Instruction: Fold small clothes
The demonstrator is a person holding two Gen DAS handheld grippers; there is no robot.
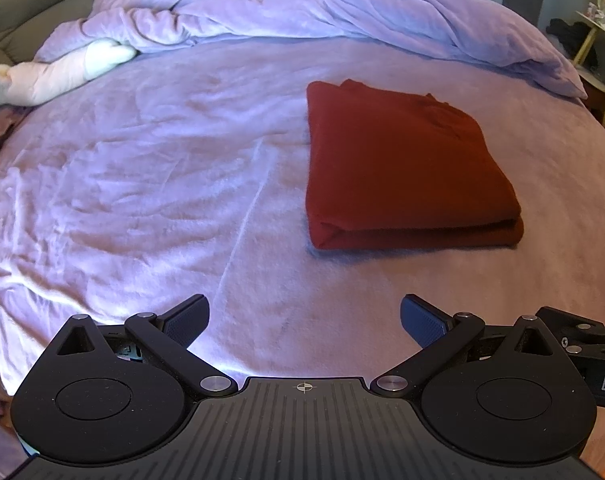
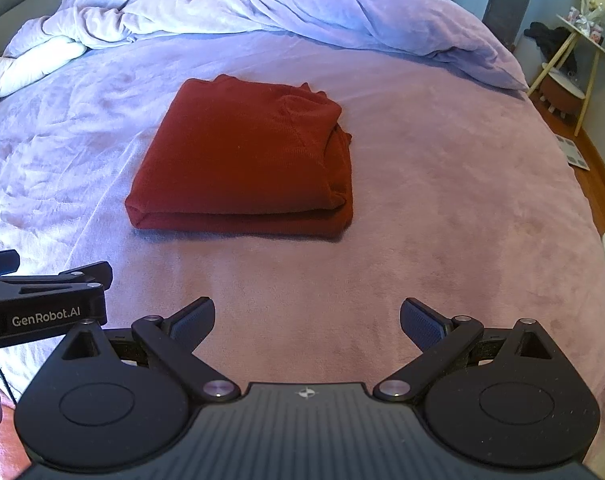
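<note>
A dark red garment lies folded into a thick, neat rectangle on the bed, which is covered by a lilac plush blanket. Both grippers hang above the near part of the bed, well short of the garment and not touching it. The left gripper has its fingers spread wide with only blanket between them; the garment sits ahead and to its right. The right gripper likewise has its fingers wide apart and holds nothing; the garment lies ahead and slightly left.

In the right wrist view the side of the left gripper's body carries the white lettering "GenRobot.AI". In the left wrist view the right gripper's body shows only the letters "DA" before the frame edge cuts it.

A rumpled lilac duvet is heaped along the far end of the bed, and a white pillow lies at its left.
</note>
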